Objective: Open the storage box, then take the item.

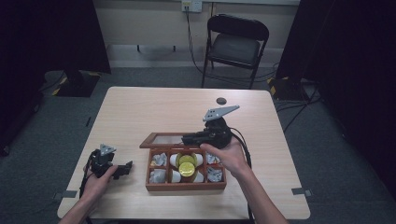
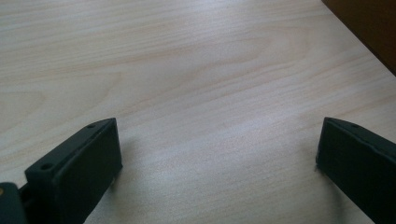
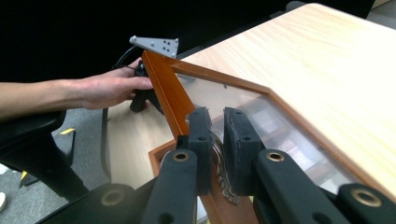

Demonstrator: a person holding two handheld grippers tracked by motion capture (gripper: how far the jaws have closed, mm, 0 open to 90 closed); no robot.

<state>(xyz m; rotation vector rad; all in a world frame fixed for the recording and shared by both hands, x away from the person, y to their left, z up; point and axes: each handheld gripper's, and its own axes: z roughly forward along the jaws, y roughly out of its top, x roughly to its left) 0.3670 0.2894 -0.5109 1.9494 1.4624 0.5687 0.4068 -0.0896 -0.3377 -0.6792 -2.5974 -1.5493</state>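
Jaws of the right gripper are pinched on the ornate metal clasp at the front edge of the glass-paned lid, holding it raised over the wooden box at mid-surface; the left gripper rests on the bare wooden surface left of the box, its jaws wide apart with nothing between them.

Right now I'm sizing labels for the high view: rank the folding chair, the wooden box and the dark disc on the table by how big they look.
1. Folding chair, though it stands farther from the camera than the others.
2. Wooden box, a little smaller in the frame.
3. Dark disc, by far the smallest.
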